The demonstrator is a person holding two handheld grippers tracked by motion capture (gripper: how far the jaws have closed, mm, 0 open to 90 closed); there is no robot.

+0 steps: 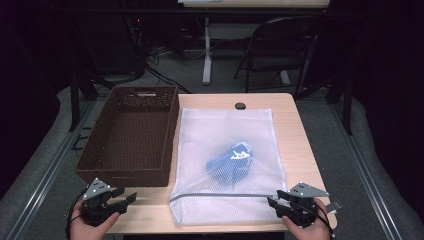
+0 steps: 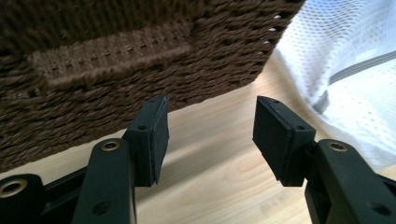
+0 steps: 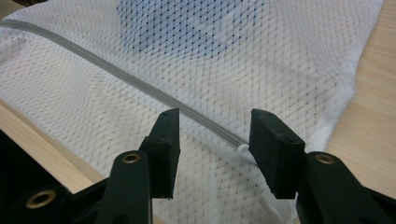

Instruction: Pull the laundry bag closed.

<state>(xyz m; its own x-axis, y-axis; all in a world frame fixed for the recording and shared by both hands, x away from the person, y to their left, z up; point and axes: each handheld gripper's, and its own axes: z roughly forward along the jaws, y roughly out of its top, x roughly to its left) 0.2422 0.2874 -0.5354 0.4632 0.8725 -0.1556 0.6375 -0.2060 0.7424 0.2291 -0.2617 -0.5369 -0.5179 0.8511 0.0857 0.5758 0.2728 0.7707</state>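
A white mesh laundry bag lies flat on the wooden table, with a blue garment inside it and a grey zipper across its near end. My right gripper stands open at the bag's near right corner. In the right gripper view its jaws straddle the zipper just above the mesh, beside the white zipper pull. My left gripper is open over bare table, in front of the brown wicker basket. The left gripper view has the basket wall close ahead and the bag at right.
The basket is empty and sits left of the bag. A round cable hole marks the table's far edge. Behind the table stand a folding chair and a white table leg. Grey floor lies on both sides.
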